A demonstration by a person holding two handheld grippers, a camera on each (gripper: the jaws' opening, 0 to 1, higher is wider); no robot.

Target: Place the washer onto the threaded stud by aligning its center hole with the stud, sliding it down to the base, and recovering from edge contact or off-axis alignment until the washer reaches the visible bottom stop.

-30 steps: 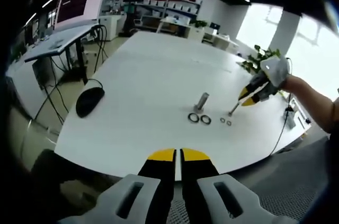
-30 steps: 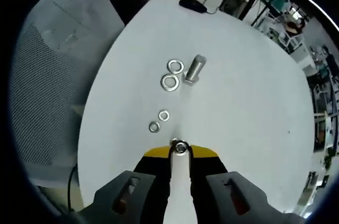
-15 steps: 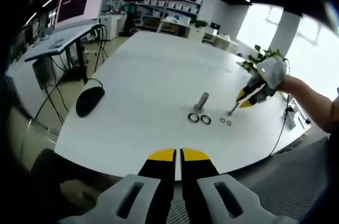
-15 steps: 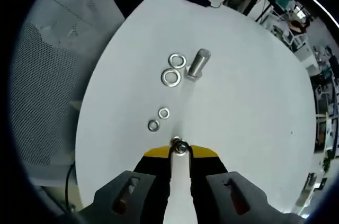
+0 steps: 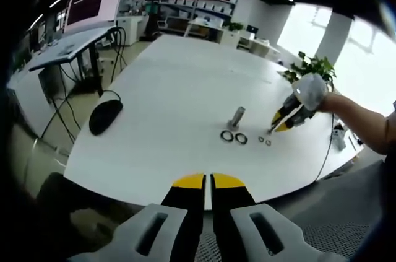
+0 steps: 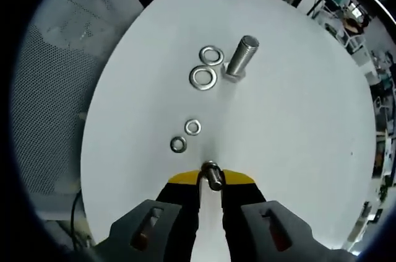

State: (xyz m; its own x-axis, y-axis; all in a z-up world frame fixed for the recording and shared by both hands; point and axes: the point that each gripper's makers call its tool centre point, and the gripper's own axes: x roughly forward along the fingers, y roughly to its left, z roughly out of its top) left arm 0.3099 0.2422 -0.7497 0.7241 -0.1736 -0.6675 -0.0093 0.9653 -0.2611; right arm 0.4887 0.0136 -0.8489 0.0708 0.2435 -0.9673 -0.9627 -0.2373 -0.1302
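Right gripper (image 6: 211,178) clamps a small stud (image 6: 213,175) near 4 washers (image 6: 203,78); left gripper (image 5: 208,181) closed, empty, beside mouse (image 5: 105,115).

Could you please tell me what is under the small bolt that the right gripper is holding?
Bare white table lies under the small bolt. The right gripper fingers cover its lower shank, so that part cannot be seen. Two small washers lie just beyond it.

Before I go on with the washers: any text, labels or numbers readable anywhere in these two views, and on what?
None can be read.
Monitor on the desk, left gripper view: a lit reddish screen, content too blurred to read.
Shelving at the back of the room: no legible labels.
Upright bolt, large washers and small washers on the white table: no markings visible.
Small bolt in the right gripper: no markings visible.
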